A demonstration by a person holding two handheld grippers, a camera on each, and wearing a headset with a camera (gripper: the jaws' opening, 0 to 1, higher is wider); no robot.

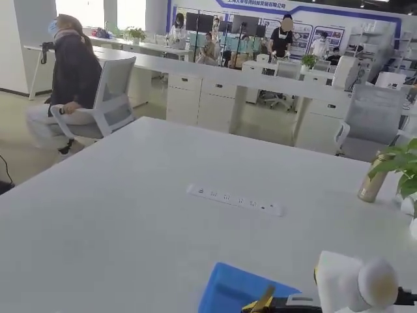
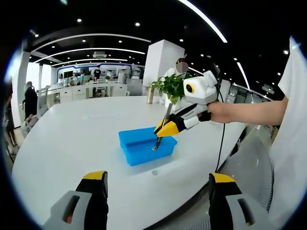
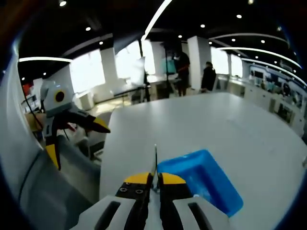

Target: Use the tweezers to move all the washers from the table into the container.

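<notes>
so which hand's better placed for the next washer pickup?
Right gripper. Its tongs are shut on the tweezers, tips down at the container, and a washer lies on the table just in front. The left gripper is open and holds no tool.

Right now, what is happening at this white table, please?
A person works with a gripper in each hand. The right gripper is shut on the tweezers, whose tips point down into the open blue container. The left gripper hangs open, apart from the container and holding nothing. One small ring, probably a washer, lies on the table just in front of the container, so the job looks unfinished.
</notes>
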